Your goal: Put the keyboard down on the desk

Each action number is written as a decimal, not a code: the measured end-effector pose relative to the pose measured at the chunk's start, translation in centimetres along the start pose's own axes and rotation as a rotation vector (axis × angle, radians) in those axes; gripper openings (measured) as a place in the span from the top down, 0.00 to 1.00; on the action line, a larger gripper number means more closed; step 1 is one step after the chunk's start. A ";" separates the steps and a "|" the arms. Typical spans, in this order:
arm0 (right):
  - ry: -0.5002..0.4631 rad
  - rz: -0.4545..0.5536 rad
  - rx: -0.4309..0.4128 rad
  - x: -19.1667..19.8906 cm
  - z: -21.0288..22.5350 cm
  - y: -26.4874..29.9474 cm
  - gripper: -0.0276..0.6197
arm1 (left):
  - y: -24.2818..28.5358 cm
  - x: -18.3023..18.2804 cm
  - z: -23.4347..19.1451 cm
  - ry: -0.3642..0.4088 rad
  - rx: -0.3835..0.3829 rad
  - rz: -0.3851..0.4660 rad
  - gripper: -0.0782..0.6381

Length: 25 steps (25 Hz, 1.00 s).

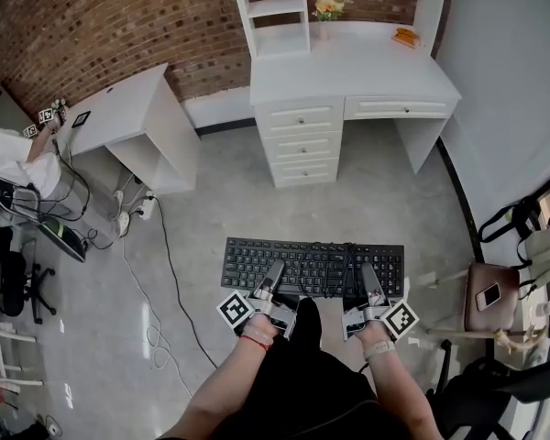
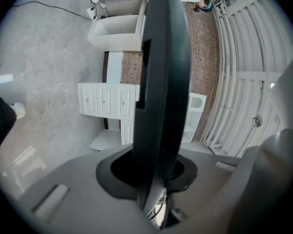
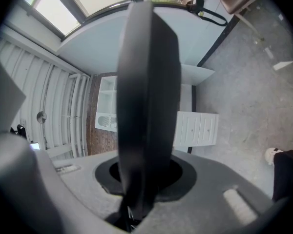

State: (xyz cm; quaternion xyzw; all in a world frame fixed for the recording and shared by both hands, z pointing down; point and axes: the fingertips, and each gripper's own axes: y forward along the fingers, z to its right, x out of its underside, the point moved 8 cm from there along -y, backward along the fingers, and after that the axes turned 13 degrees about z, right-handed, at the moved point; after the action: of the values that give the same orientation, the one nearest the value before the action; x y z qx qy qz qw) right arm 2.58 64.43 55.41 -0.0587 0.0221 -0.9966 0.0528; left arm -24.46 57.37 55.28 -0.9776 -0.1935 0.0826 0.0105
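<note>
Open floor [image 1: 229, 200] to desk [image 1: 367, 67] (flowers [image 1: 328, 5] at back).

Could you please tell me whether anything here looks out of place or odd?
The keyboard is off any desk: the left gripper and right gripper clamp its near edge over the floor, short of the white desk. A black cable trails across the floor at left.

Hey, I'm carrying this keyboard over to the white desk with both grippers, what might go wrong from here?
The left gripper and right gripper both clamp the keyboard only along its near edge, so it may tip or slip on the way. The desk already holds flowers and an orange thing at the back; pushing the keyboard too far in might knock them.
</note>
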 end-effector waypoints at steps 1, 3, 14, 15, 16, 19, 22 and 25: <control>-0.003 0.001 0.000 -0.2 0.0 0.5 0.84 | 0.5 0.0 0.0 -0.001 0.001 -0.002 0.78; -0.007 0.002 -0.003 -0.5 0.2 1.6 0.84 | 1.7 0.0 -0.1 -0.002 0.004 -0.005 0.78; -0.015 0.002 0.003 -2.1 0.8 10.3 0.84 | 10.8 -1.1 -0.5 -0.002 0.001 -0.019 0.78; -0.017 -0.001 0.002 -2.1 0.8 11.3 0.84 | 11.7 -1.4 -0.4 -0.006 0.001 -0.017 0.78; -0.018 -0.004 0.000 -2.1 0.7 12.4 0.84 | 12.6 -1.7 -0.3 -0.008 0.001 -0.015 0.78; -0.014 -0.015 -0.003 -1.7 0.5 15.3 0.84 | 15.2 -2.8 -0.3 -0.007 -0.002 -0.013 0.78; -0.015 -0.018 0.002 -1.6 0.6 18.0 0.84 | 17.9 -3.7 -0.2 -0.011 -0.005 -0.012 0.78; -0.019 -0.016 -0.008 -1.5 0.6 20.6 0.84 | 20.3 -4.5 -0.1 -0.020 -0.004 -0.012 0.78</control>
State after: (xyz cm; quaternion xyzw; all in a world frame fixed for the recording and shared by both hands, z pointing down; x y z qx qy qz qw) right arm 6.26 44.08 54.81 -0.0687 0.0250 -0.9963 0.0449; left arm -20.89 36.83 55.03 -0.9755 -0.1998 0.0918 0.0071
